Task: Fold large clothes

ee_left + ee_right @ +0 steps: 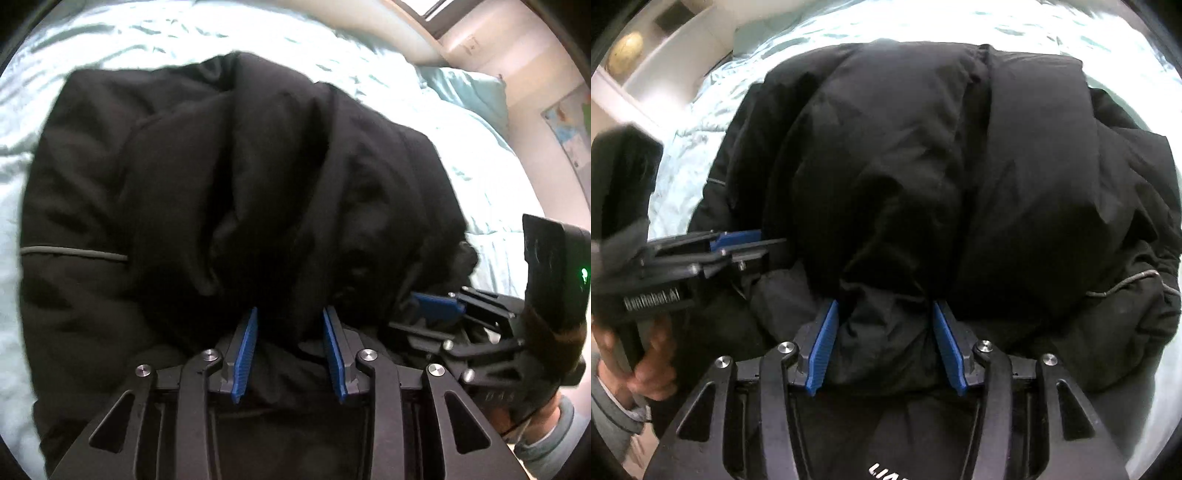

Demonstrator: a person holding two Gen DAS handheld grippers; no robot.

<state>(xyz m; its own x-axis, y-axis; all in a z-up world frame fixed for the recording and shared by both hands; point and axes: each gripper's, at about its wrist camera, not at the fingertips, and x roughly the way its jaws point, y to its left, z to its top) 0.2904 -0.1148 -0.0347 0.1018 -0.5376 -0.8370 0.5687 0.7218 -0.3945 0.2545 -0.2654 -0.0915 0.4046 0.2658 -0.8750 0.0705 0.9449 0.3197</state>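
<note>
We are mid-fold: both the left gripper [290, 354] and right gripper [886, 347] clamp the black jacket [221, 166] at its near edge on the bed [129, 40], which we judge must next go over its far half.

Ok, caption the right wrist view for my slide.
Right claw pinching a thick fold of the black puffer jacket on a pale blue bedspread.

Pale-blue bed [110, 33], bulky black jacket [221, 166] directly on it.
</note>
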